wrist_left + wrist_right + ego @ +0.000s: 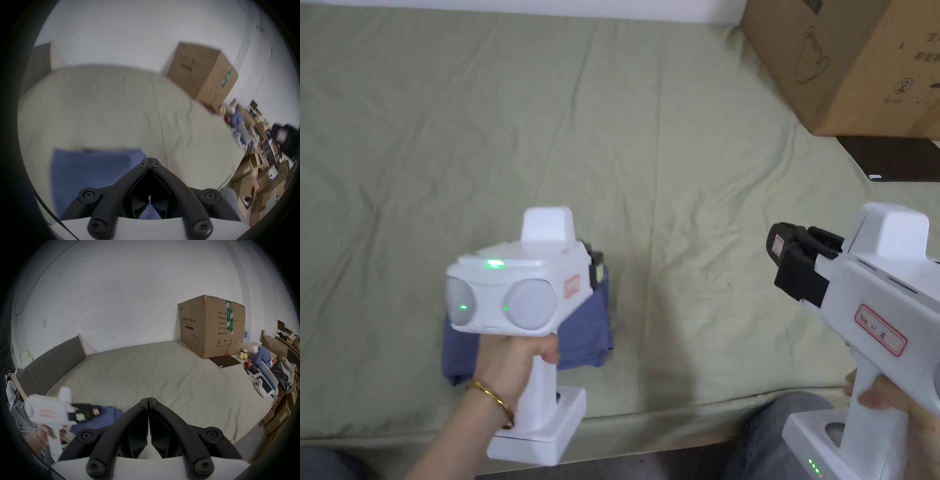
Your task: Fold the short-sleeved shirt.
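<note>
The blue shirt (584, 328) lies in the lower left of the head view, already a small folded packet on the green sheet (675, 156) near the front edge of the bed. Its long axis seems to run left to right across the frame, though the tool body covers much of it.

The left gripper (597, 265) hangs directly over the packet, so this hand is clearly the nearer one. In the left gripper view its jaws meet at the tips with nothing between them, and the shirt (90, 168) is below and to the left of the tips.

The right gripper (794, 247) is at the right of the head view, well apart from the shirt, over bare sheet. Its jaws also stand closed and empty.

I judge the folding is nearly finished.
</note>
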